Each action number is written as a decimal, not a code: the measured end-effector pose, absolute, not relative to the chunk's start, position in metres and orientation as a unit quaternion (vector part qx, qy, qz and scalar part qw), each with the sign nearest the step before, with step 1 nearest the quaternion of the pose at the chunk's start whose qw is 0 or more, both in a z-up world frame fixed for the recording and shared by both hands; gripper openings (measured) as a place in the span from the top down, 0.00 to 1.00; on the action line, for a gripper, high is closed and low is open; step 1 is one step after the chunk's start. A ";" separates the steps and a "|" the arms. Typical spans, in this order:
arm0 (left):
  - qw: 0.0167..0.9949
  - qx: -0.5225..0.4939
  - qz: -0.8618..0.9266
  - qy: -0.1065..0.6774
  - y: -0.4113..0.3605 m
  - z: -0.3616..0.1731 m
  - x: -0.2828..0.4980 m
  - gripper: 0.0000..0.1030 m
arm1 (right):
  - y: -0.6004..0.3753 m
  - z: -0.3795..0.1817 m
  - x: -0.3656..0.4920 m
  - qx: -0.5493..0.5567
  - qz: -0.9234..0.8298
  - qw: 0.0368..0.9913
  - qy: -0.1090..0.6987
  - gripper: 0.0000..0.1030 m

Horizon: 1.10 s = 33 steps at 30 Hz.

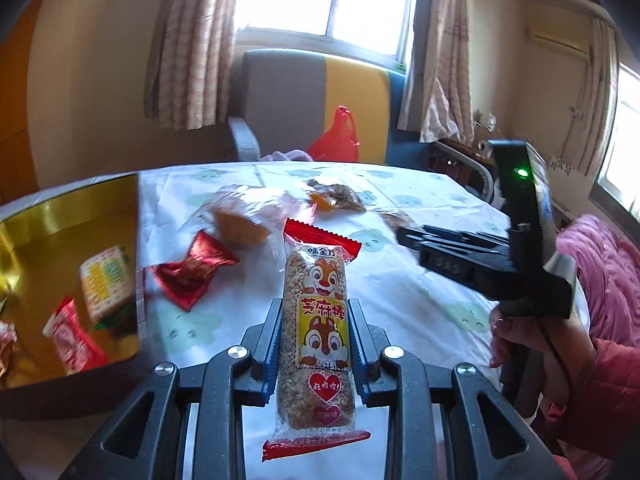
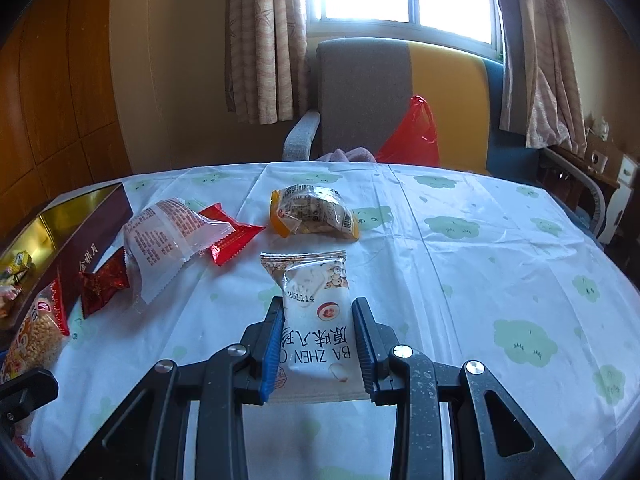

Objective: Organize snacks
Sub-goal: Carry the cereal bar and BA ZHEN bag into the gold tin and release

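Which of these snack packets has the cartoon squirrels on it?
The long sesame bar held between the left gripper fingers: clear wrapper, red crimped ends, two cartoon squirrels. The white pastry packet in the right gripper shows only printed lettering.

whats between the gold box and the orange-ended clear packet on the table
In the right wrist view, a clear wrapper with red print and a red foil packet lie between the gold box and the orange-ended packet.

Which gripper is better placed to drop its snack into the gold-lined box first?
The left. The left gripper holds the sesame bar with the squirrel picture right beside the gold-lined box. The right gripper holds the white cake packet farther from that box, with loose snacks between.
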<state>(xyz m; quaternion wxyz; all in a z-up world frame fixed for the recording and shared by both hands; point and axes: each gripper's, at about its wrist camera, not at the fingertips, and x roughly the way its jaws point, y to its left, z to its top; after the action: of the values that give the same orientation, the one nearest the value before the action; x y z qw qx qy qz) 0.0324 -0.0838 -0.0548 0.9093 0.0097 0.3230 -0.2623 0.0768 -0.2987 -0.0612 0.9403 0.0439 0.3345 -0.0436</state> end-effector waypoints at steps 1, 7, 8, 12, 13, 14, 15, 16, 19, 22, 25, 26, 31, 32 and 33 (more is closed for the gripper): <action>0.910 0.004 -0.256 0.326 -0.078 -0.055 0.033 0.71 | -0.299 -0.060 0.074 0.053 -0.045 0.939 0.335 0.67; 0.917 -0.030 -0.235 0.321 -0.046 -0.049 0.032 0.71 | -0.291 -0.057 0.055 0.119 -0.033 0.934 0.336 0.67; 0.918 -0.035 -0.232 0.319 -0.041 -0.047 0.032 0.71 | -0.287 -0.056 0.052 0.123 -0.029 0.933 0.337 0.67; 0.922 -0.056 -0.218 0.315 -0.021 -0.041 0.032 0.71 | -0.270 -0.052 0.043 0.139 -0.013 0.932 0.335 0.67; 0.923 -0.060 -0.214 0.314 -0.016 -0.040 0.032 0.71 | -0.266 -0.051 0.041 0.142 -0.009 0.931 0.336 0.67; 0.924 -0.064 -0.209 0.314 -0.011 -0.038 0.033 0.71 | -0.263 -0.051 0.040 0.145 -0.006 0.930 0.336 0.67; 0.925 -0.070 -0.204 0.313 -0.006 -0.037 0.033 0.71 | -0.258 -0.050 0.039 0.148 -0.001 0.930 0.338 0.67; 0.926 -0.074 -0.199 0.312 0.000 -0.036 0.033 0.71 | -0.255 -0.050 0.038 0.148 0.003 0.929 0.340 0.67; 0.928 -0.087 -0.180 0.314 0.019 -0.033 0.036 0.71 | -0.242 -0.048 0.037 0.146 0.017 0.928 0.343 0.67; 0.930 -0.102 -0.163 0.313 0.040 -0.031 0.040 0.71 | -0.230 -0.045 0.036 0.147 0.032 0.927 0.344 0.67; 0.931 -0.114 -0.146 0.314 0.061 -0.029 0.046 0.71 | -0.217 -0.041 0.037 0.147 0.048 0.926 0.344 0.67; 0.931 -0.116 -0.141 0.316 0.066 -0.029 0.048 0.71 | -0.213 -0.039 0.038 0.146 0.053 0.926 0.344 0.67; 0.926 -0.123 -0.118 0.337 0.092 -0.035 0.060 0.71 | -0.192 -0.032 0.042 0.137 0.077 0.925 0.347 0.67; 0.924 -0.122 -0.113 0.343 0.097 -0.036 0.063 0.71 | -0.189 -0.032 0.042 0.138 0.081 0.924 0.347 0.67; 0.924 -0.123 -0.109 0.345 0.101 -0.037 0.065 0.71 | -0.186 -0.031 0.043 0.140 0.084 0.923 0.348 0.67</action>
<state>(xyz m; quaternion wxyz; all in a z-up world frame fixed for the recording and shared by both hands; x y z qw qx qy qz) 0.0648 0.1005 -0.0365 0.9243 -0.1229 0.3447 -0.1086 0.0431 -0.1864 -0.0308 0.9233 0.1396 0.3479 0.0837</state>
